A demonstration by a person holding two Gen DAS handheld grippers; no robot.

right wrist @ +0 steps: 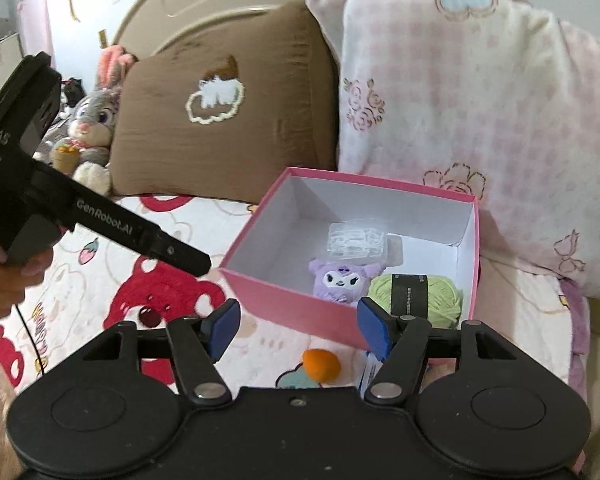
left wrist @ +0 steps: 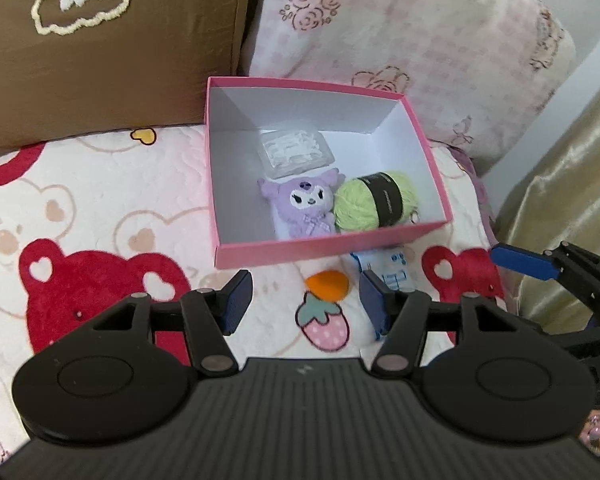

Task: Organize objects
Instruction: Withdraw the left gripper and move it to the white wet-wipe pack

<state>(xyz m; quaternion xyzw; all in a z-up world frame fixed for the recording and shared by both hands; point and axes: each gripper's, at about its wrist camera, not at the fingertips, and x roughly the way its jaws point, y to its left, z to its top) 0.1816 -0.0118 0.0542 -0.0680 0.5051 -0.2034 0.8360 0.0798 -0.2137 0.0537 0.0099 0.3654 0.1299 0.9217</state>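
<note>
Pink box (left wrist: 332,250) sat open on the bed (left wrist: 100,200), against the pillows. Inside it lay a clear plastic case (left wrist: 296,152), a purple plush (left wrist: 304,208) and a green yarn ball (left wrist: 370,204) — plush and yarn touching. Outside, just beside the near wall, lay an orange felt piece (left wrist: 326,286) and a blue-and-white packet (left wrist: 392,272); judged these the next to go in.

Left gripper (left wrist: 306,304) was released, nothing between its pads, hovering above the orange piece and angled steeply down. Right gripper (right wrist: 298,328) was likewise parted and empty, pitched less steeply, over the box's near corner.

Advice: descend straight over the orange piece, pads astride it — soft felt, so close gently, and clear the box wall before letting go.
</note>
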